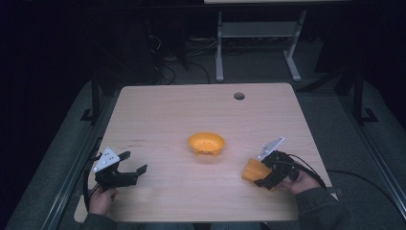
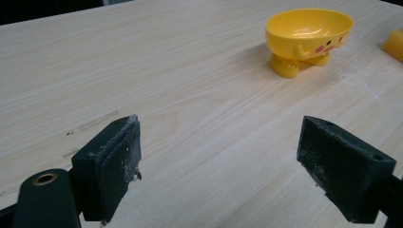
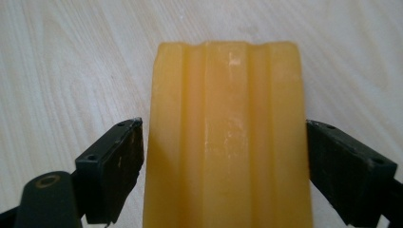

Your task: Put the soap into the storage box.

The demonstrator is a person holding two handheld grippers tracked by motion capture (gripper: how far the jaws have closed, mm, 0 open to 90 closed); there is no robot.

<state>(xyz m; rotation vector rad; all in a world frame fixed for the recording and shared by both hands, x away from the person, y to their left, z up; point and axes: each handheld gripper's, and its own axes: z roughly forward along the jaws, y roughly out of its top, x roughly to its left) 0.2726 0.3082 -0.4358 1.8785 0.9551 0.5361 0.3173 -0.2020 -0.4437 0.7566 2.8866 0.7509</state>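
Observation:
A yellow-orange ridged block (image 3: 228,137) lies on the wooden table (image 1: 158,115) between the jaws of my right gripper (image 3: 224,156). The jaws stand wide apart, one close against each side of the block, and I see no squeeze on it. From above, the block (image 1: 254,171) sits at the right gripper (image 1: 265,173), near the table's front right. A yellow footed bowl (image 1: 206,143) with a small face stands empty at the table's middle. My left gripper (image 1: 132,163) rests open at the front left, nothing between its pads; the bowl (image 2: 309,38) is far ahead of it.
A round cable hole (image 1: 239,96) is near the table's far edge. Beyond the table stand a white desk frame (image 1: 258,33) and cables on a dark floor. A corner of the block (image 2: 394,45) shows at the right edge of the left gripper view.

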